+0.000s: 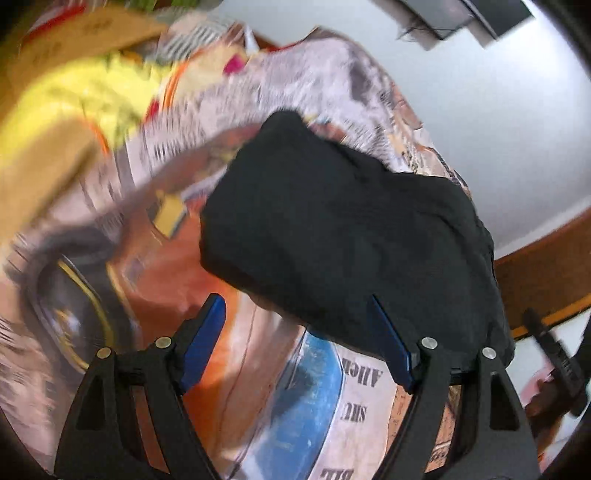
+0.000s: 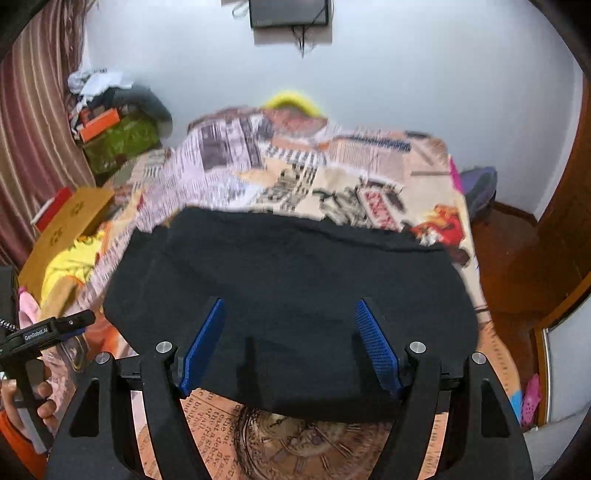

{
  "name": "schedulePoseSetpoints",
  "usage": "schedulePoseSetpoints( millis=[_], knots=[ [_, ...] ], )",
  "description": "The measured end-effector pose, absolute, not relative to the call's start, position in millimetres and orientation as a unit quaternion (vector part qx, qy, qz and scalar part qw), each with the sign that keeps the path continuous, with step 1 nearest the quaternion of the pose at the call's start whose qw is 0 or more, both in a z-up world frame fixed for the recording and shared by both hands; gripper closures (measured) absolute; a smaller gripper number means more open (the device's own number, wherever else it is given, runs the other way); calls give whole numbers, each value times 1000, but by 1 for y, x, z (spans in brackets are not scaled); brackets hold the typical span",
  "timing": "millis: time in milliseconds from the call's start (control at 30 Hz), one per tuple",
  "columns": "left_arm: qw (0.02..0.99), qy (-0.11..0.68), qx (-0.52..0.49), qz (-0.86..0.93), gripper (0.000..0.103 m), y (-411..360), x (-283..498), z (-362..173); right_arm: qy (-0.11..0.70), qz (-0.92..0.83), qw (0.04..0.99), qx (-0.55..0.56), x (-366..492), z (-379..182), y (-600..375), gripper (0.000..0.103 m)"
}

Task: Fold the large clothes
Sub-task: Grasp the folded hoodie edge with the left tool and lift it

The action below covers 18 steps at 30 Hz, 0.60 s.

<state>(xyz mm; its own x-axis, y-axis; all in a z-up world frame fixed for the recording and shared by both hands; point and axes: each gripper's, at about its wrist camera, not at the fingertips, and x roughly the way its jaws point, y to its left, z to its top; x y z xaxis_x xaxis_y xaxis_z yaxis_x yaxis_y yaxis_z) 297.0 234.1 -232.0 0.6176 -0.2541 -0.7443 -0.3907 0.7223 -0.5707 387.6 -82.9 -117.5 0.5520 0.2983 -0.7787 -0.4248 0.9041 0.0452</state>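
Note:
A black garment (image 2: 295,266), folded into a wide rectangle, lies on a bed covered with a newspaper-print sheet (image 2: 295,173). My right gripper (image 2: 290,302) hovers over its near edge, open, with the blue pads (image 2: 376,347) wide apart and the cloth flat beneath them. In the left wrist view the same garment (image 1: 351,229) sits ahead and to the right. My left gripper (image 1: 295,301) is open by its near-left corner, its right finger over the cloth edge and nothing pinched. This view is blurred by motion. A hand holds the left gripper (image 2: 70,325) at the right view's left edge.
Yellow cloth (image 2: 66,266) and a cardboard box (image 2: 70,221) lie at the bed's left side. A cluttered pile (image 2: 118,136) stands by the striped curtain. A wooden door (image 2: 565,221) is on the right. A dark screen (image 2: 290,13) hangs on the far wall.

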Motion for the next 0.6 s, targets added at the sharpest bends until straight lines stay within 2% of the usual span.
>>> schedulePoseSetpoints(
  millis=[133, 367, 600],
  knots=[
    [785, 438, -438, 16, 25, 239, 312, -262, 456, 196, 866, -70, 396, -142, -84, 33],
    [747, 415, -519, 0, 25, 249, 340, -291, 447, 203, 868, -72, 394, -147, -85, 30],
    [756, 393, -522, 28, 24, 246, 361, -292, 447, 202, 869, -71, 393, -147, -83, 30]
  ],
)
